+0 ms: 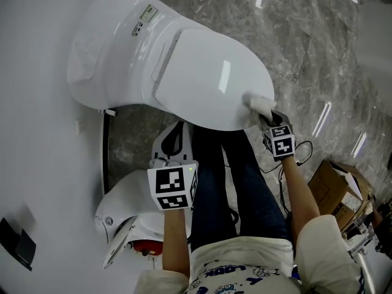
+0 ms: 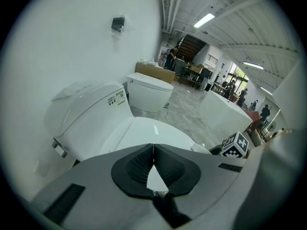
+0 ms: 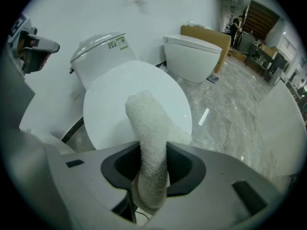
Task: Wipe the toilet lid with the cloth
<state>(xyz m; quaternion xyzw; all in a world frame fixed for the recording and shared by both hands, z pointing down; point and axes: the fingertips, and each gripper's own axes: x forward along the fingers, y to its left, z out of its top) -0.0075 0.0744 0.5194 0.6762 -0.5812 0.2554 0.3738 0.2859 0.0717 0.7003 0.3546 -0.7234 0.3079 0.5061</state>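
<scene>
Right gripper [image 3: 152, 163]: jaws clamped on the cloth [image 3: 146, 128], a thick white roll that stands up out of the jaws. In the head view the cloth's free end [image 1: 258, 103] lies on the front edge of the toilet lid [image 1: 208, 78], on the person's right side.

Left gripper [image 2: 153, 151]: jaws brought together with the tips meeting and nothing between them. It is held low on the person's left, clear of the lid and above another white fixture [image 1: 122, 219].

The lid is down, white and glossy, with the toilet's body [image 1: 116, 35] behind it against a white wall. A 2nd toilet [image 3: 192, 54] stands further along that wall. The floor [image 1: 318, 54] is grey marble. A cardboard box [image 1: 334, 185] sits at the person's right.
</scene>
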